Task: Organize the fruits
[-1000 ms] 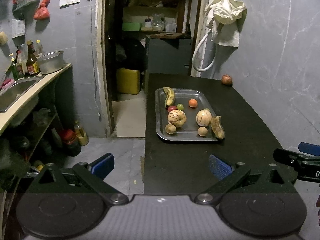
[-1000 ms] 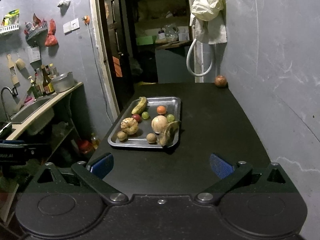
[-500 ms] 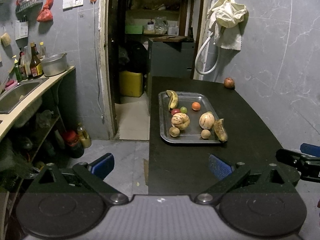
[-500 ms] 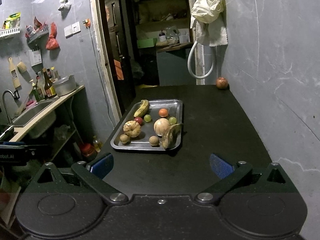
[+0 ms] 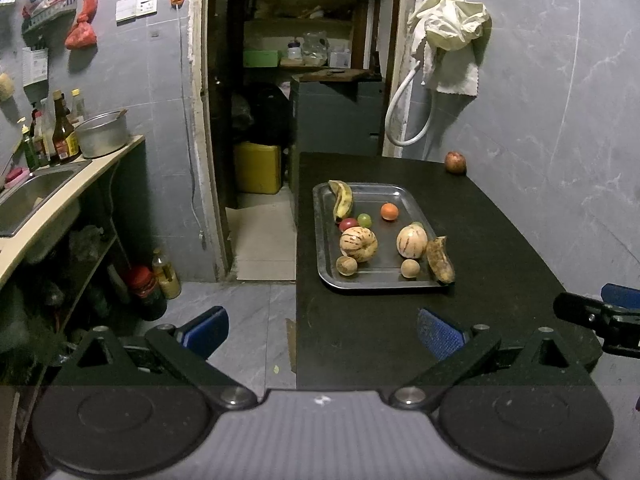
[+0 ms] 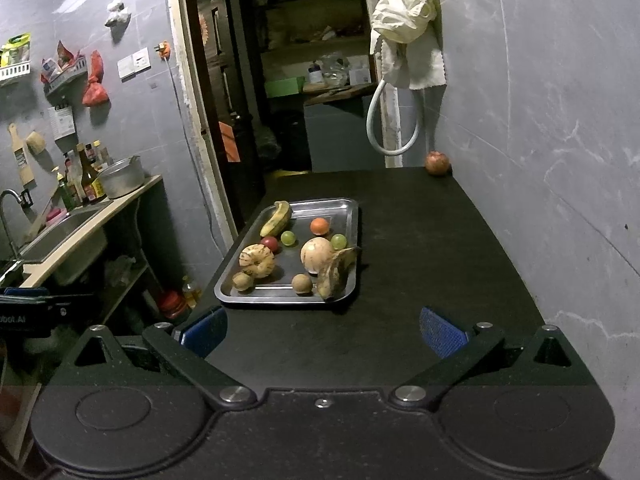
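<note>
A metal tray lies on the black table. In it are two bananas, two striped melons, an orange, a red fruit, green fruits and small brown fruits. A pomegranate sits alone at the table's far right corner. My left gripper hangs open over the table's near left edge. My right gripper stands open over the near table, short of the tray. Both hold nothing.
A counter with a sink, bottles and a pot runs along the left. An open doorway lies beyond the table. A grey wall borders the table's right side, with cloth and a hose hanging.
Both grippers have drifted slightly; the tray sits a little further right in the left wrist view. Both grippers stay open and the fruits have not moved.
</note>
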`<state>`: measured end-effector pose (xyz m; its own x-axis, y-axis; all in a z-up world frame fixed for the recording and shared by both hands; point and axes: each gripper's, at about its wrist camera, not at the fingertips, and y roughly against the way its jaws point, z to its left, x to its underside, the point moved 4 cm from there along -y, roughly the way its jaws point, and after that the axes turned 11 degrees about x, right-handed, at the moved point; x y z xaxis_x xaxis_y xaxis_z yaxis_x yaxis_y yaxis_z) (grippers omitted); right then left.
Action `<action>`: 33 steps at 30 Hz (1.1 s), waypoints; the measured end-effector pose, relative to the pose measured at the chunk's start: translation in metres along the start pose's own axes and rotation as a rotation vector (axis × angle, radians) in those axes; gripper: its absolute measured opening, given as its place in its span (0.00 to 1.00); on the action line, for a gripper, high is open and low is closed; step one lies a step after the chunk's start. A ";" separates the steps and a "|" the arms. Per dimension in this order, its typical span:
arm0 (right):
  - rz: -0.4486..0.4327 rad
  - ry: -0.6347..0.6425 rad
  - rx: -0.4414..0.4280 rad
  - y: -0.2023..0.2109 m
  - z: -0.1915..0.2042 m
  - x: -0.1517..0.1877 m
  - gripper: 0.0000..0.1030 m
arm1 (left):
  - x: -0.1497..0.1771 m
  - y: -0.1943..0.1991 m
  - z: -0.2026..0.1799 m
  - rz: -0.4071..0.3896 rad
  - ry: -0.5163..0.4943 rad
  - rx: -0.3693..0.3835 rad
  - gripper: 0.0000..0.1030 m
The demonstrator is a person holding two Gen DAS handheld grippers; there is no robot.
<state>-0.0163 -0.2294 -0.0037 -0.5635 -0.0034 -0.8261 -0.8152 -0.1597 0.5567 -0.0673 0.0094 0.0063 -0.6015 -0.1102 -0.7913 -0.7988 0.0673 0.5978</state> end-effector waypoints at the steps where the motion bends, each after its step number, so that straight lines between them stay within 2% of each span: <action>1: 0.000 0.001 0.000 0.000 0.000 0.000 0.99 | 0.000 0.000 0.000 0.000 0.000 -0.001 0.99; 19: 0.026 -0.009 0.034 -0.014 -0.008 0.002 0.99 | -0.003 -0.015 -0.003 0.031 -0.015 -0.008 0.99; 33: 0.053 -0.035 0.055 -0.022 -0.015 0.005 0.99 | -0.006 -0.024 -0.012 0.054 -0.091 -0.033 0.99</action>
<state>0.0006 -0.2405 -0.0209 -0.6097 0.0243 -0.7922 -0.7896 -0.1058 0.6044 -0.0445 -0.0037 -0.0016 -0.6436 -0.0167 -0.7652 -0.7652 0.0376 0.6427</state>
